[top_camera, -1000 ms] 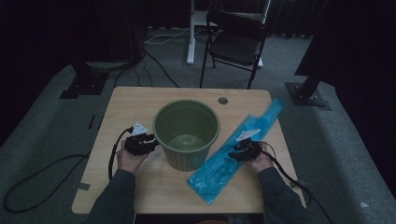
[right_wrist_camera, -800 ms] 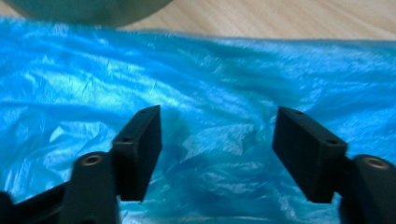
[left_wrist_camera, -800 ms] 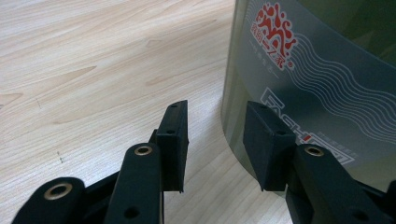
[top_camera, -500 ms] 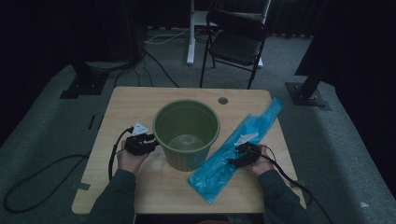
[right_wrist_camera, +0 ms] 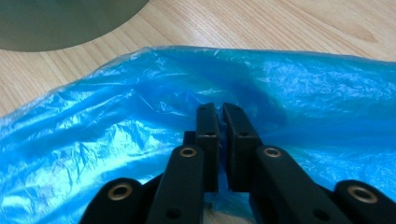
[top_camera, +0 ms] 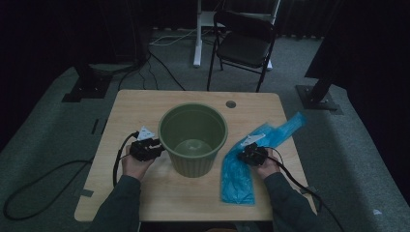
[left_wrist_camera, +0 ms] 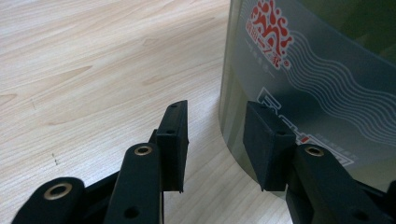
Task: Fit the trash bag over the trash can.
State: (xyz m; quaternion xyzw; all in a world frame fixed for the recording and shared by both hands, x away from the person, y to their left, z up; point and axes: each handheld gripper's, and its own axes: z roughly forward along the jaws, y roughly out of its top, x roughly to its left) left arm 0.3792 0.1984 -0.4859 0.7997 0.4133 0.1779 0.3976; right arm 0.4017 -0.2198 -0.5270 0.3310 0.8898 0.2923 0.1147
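Pinching the blue bag [right_wrist_camera: 140, 107] on the bench [top_camera: 145, 104] beside the bin [top_camera: 193, 140] with right gripper [right_wrist_camera: 223, 108] nearly closed; left gripper [left_wrist_camera: 215, 123] agape at bin wall. Next: lift, open over rim.

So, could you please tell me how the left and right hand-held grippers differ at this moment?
The left hand-held gripper has its jaws apart beside the green bin, while the right hand-held gripper has its jaws nearly together over the blue plastic bag. The left one faces the bin's printed wall; the right one points into crinkled film. I cannot tell whether film is pinched. Both sit low over the wooden table.
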